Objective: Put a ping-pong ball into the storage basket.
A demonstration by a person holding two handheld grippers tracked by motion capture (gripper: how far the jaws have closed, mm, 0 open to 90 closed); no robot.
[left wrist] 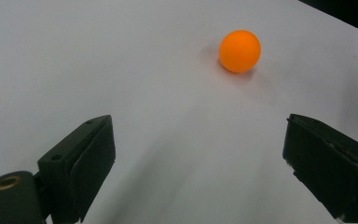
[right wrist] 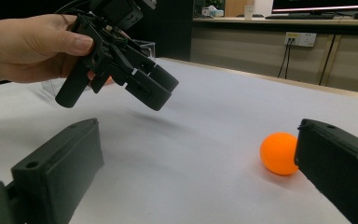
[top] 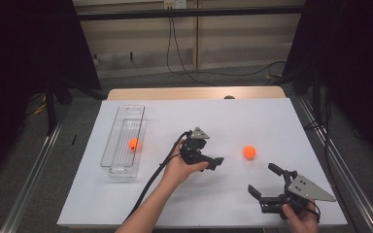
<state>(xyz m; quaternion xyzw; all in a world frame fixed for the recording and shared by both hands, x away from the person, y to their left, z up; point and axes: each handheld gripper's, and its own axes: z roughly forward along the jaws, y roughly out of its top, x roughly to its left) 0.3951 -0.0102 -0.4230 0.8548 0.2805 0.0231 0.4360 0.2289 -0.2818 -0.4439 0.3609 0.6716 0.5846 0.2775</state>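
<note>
The small orange plastic ball (top: 249, 152) lies loose on the white counter (top: 272, 121), at three o'clock from the left claw (top: 214, 162), whose jaws are spread and empty. Best to straddle the ball squarely before closing, since it could roll. The right claw (top: 263, 180) is also spread, idle at five o'clock. A second orange ball (top: 133, 143) sits in the clear plastic tray (top: 112, 145).

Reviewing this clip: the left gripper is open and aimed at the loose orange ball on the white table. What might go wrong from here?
1. The loose orange ball sits free on the smooth white table; a jaw nudging it off-centre would probably send it rolling, perhaps off the edge.
2. The open left gripper and open right gripper both flank that ball, so they might collide if both close in.
3. The clear plastic tray already holding an orange ball looks light and could shift if bumped.
</note>
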